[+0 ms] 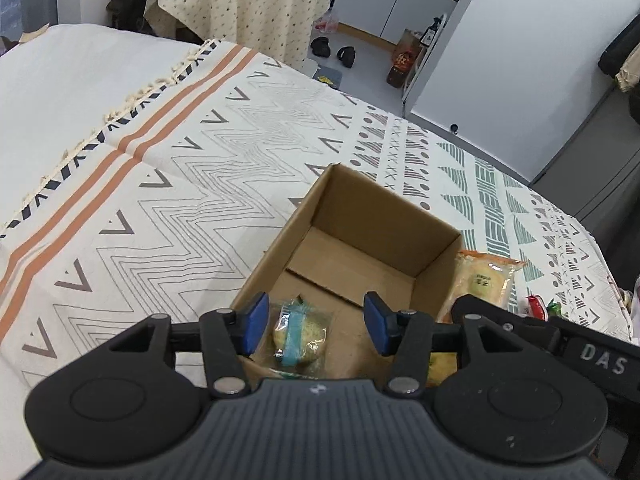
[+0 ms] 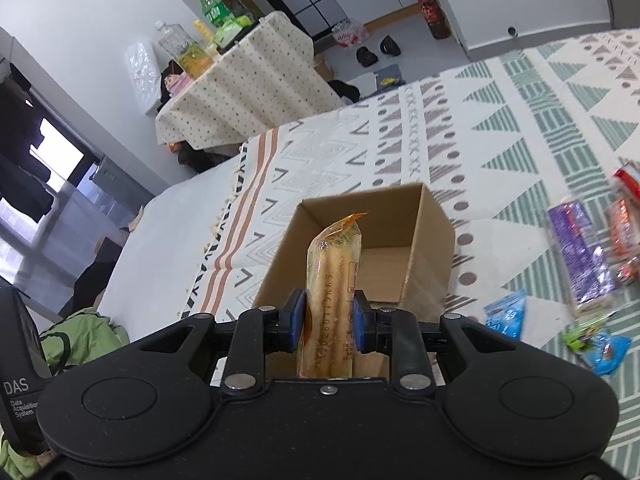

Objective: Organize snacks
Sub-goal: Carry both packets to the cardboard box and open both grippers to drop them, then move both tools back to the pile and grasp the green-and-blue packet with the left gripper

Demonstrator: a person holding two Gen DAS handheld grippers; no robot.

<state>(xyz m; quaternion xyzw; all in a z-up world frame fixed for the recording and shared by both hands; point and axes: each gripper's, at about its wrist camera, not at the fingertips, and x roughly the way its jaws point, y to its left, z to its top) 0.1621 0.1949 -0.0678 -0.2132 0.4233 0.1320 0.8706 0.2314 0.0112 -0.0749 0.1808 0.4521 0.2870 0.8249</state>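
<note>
On the left, the left gripper [image 1: 316,322] hangs over the near end of the cardboard box [image 1: 320,200], its blue pads spread wide with nothing between them. Directly below it a clear-wrapped round pastry with a teal band [image 1: 298,334] lies on the box floor, so that snack looks already delivered. The box sits on a patterned bedspread [image 1: 160,184].

Further right, the right gripper [image 2: 329,316] is clamped on a long orange-tinted packet of biscuit sticks [image 2: 334,280], held upright over the box's near edge, its crimped top pointing at the open cavity.

To the right of the box, loose snacks wait on the cloth: a purple packet [image 2: 580,256], a blue sachet [image 2: 506,316] and others too blurred to name.

The step in hand seems to be dropping the stick packet in. That likely calls for carrying it forward past the rim, tilting it flat, then parting the pads, while the left gripper clears away.
</note>
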